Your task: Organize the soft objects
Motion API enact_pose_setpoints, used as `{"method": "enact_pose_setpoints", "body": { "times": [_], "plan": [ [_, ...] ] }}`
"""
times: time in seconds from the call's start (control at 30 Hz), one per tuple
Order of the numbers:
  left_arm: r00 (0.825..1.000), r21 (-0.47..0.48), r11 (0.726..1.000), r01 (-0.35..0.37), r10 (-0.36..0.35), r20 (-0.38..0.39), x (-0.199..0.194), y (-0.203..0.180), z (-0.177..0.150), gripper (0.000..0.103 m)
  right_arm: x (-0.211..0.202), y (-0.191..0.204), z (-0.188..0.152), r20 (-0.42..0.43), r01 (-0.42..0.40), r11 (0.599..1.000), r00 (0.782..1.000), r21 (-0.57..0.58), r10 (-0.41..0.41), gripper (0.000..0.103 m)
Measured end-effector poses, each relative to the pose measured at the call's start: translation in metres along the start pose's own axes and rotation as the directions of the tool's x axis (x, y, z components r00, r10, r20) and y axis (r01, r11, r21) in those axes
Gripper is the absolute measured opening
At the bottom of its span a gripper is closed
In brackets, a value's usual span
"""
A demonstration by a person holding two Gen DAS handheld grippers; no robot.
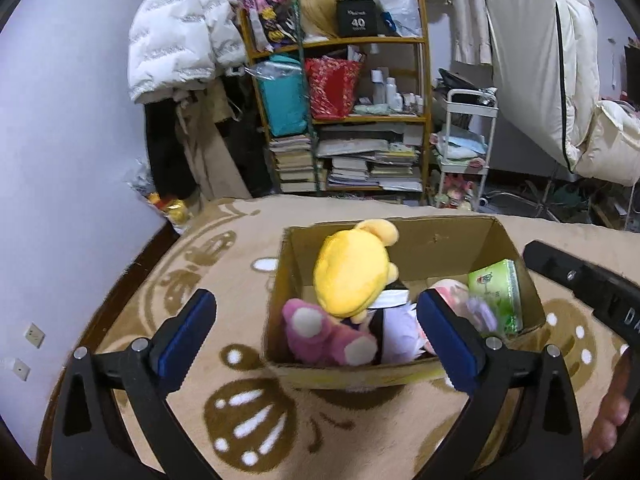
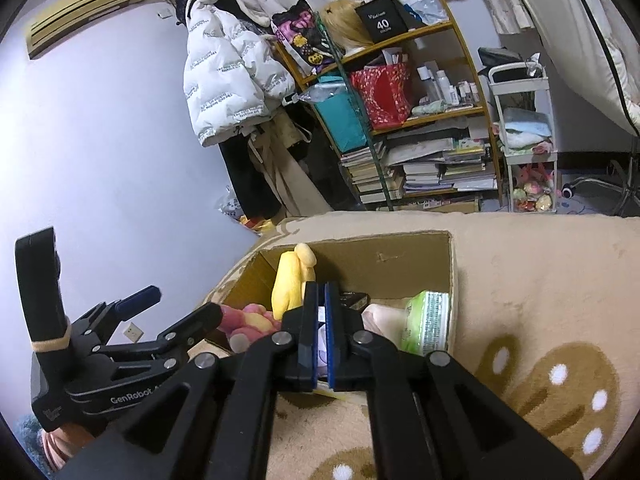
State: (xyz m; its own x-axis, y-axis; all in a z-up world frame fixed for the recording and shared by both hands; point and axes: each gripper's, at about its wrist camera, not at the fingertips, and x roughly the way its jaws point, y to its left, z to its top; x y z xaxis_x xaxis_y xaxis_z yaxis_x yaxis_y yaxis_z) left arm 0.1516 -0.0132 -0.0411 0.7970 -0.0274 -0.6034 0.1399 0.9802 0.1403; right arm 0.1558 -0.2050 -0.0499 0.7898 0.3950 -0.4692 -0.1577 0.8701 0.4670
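Observation:
A cardboard box (image 1: 440, 240) stands on a beige blanket. In it lie a yellow plush (image 1: 352, 268), a pink plush (image 1: 324, 332), a white and purple soft toy (image 1: 396, 336) and a green tissue pack (image 1: 498, 292). My left gripper (image 1: 316, 336) is open and empty, its fingers straddling the box's near left part. In the right wrist view the box (image 2: 384, 260) holds the yellow plush (image 2: 290, 280) and tissue pack (image 2: 428, 320). My right gripper (image 2: 321, 308) is shut and empty above the box's near edge. The left gripper (image 2: 176, 308) shows at lower left.
The beige blanket with brown patterns (image 1: 248, 420) covers the surface. Behind stand a wooden shelf (image 1: 360, 120) of books and bags, a white cart (image 1: 466, 152), hanging coats (image 1: 180, 36) and a purple wall (image 1: 60, 120).

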Motion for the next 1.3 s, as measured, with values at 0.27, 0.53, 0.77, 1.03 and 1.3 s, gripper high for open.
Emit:
{"method": "enact_pose_setpoints", "body": {
  "times": [0.27, 0.53, 0.77, 1.03, 1.3],
  "plan": [
    [0.997, 0.012, 0.999, -0.047, 0.047, 0.054, -0.04, 0.01, -0.01, 0.1, -0.026, 0.012, -0.005, 0.023, 0.024, 0.999, 0.999, -0.043, -0.023, 0.025],
    [0.995, -0.034, 0.998, -0.06, 0.062, 0.079, -0.081, 0.022, -0.024, 0.101, -0.068, 0.026, -0.013, 0.107, 0.067, 0.995, 0.993, -0.069, -0.059, 0.045],
    [0.991, -0.047, 0.997, -0.067, 0.072, 0.112, -0.116, 0.03, -0.04, 0.101, -0.097, 0.039, -0.015, 0.15, 0.105, 0.99, 0.985, -0.093, -0.09, 0.061],
    [0.988, -0.062, 0.998, 0.008, 0.002, 0.156, -0.144, 0.034, -0.05, 0.101, -0.125, 0.041, -0.026, 0.166, 0.134, 0.987, 0.979, -0.09, -0.118, 0.085],
    [0.978, -0.064, 0.998, 0.024, -0.01, 0.211, -0.16, 0.032, -0.056, 0.101, -0.143, 0.038, -0.034, 0.184, 0.165, 0.984, 0.972, -0.069, -0.15, 0.103]
  ]
}}
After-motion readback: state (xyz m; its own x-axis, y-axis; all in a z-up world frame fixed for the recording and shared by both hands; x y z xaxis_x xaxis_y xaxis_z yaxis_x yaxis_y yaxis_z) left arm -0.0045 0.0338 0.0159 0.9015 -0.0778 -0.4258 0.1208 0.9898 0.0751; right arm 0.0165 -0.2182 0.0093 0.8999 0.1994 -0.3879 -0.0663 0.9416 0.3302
